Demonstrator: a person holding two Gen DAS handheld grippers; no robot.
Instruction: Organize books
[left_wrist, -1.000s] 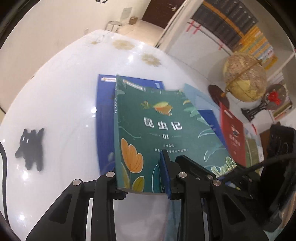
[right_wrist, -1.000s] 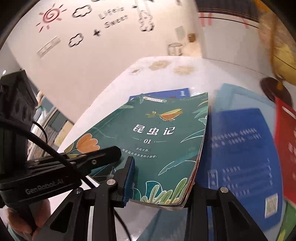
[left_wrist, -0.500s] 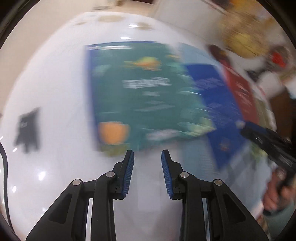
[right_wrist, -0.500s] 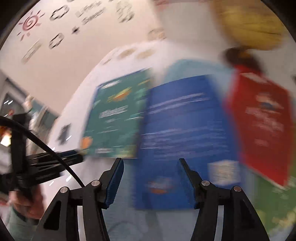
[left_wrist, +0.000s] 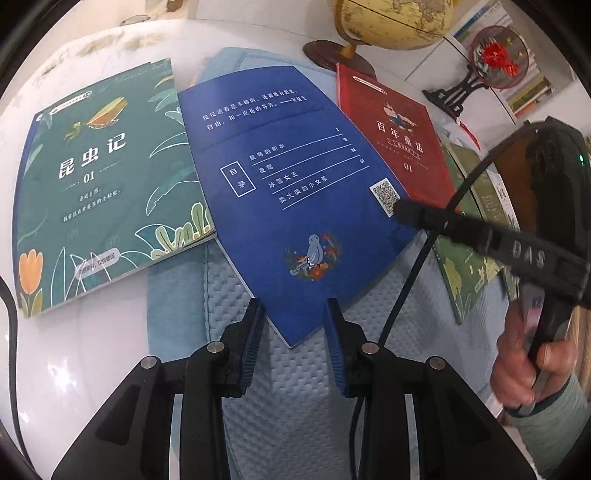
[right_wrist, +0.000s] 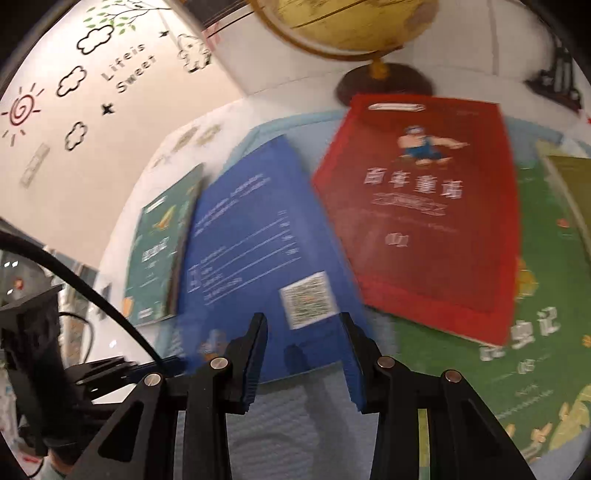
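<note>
The green insect book (left_wrist: 107, 177), previously clamped by both grippers, now lies released on the white table at ten o'clock. Left gripper (left_wrist: 293, 325) and right gripper (right_wrist: 303, 343), whose jaws have just been closing, now straddle the blue book's (left_wrist: 291, 192) near edge without gripping.

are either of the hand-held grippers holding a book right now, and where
Neither holds anything. The left hand-held gripper and right hand-held gripper both stand open over the near edge of the dark blue paperback book.

Both wrist views look steeply down along their tool, close over the counter (left_wrist: 92, 350); both share the blue book (left_wrist: 295, 192) (right_wrist: 251, 258) ahead.
</note>
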